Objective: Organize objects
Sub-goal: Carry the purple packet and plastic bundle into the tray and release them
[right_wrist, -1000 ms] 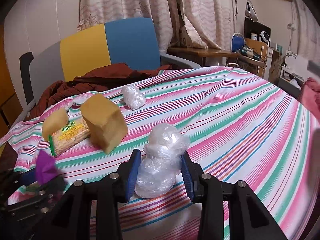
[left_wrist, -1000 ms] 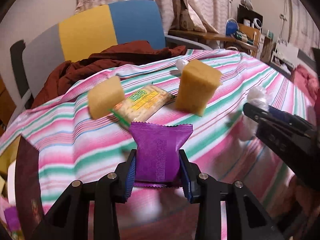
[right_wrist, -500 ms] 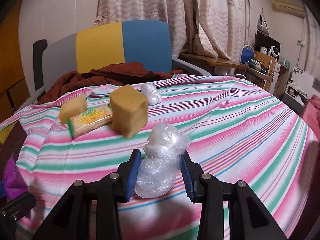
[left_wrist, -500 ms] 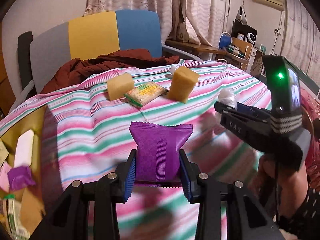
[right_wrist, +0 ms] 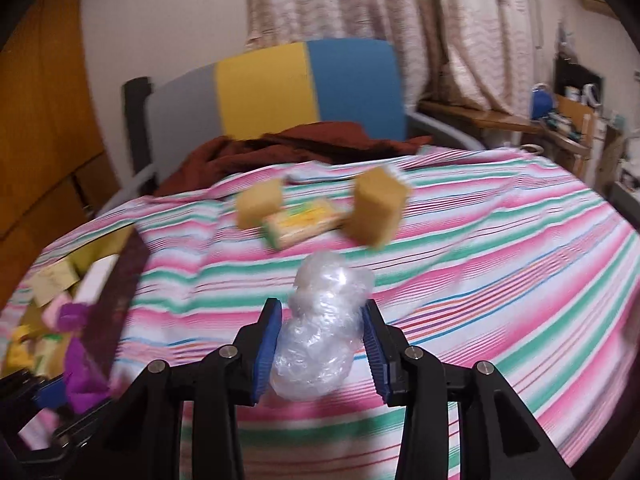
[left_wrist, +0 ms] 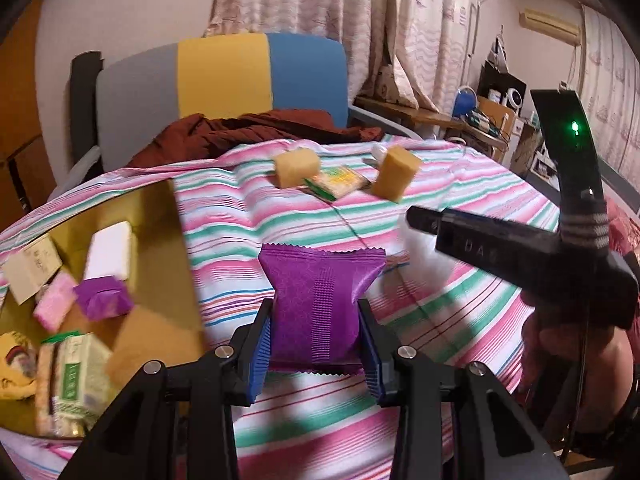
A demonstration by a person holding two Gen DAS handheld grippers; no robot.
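My left gripper [left_wrist: 316,338] still has its blue fingers [left_wrist: 259,344] pinching the purple packet [left_wrist: 318,306], and my right gripper [right_wrist: 322,350] still pinches the crumpled clear plastic bundle [right_wrist: 322,328] between its fingers [right_wrist: 267,346]; both are held above the striped cloth [left_wrist: 400,208] of the surface. Since a second ago both views have drawn back from the far items, and a yellow box [left_wrist: 168,248] has come into sight at the surface's left edge, where before only its corner showed. The packet is glossy violet with zigzag crimped ends and a ribbed seam down its middle, standing upright in my grip. The bundle is wrinkled, translucent white, bulging above and below the fingers. Inside the box lie a white block [left_wrist: 110,250], a small purple packet [left_wrist: 102,298], a pink block [left_wrist: 54,306], a cream card [left_wrist: 32,274] and a green-printed wrapper [left_wrist: 72,376]. From the left view my right gripper's black body crosses the right side, with a green light lit on it, covering part of the cloth there. Toward the far edge sit two yellow sponge blocks [left_wrist: 296,168] [left_wrist: 396,174] with a cracker pack [left_wrist: 336,182] between them. Beyond, a brown garment [left_wrist: 248,132] lies on a grey, yellow and blue chair [left_wrist: 224,76], with curtains [left_wrist: 320,0] behind.
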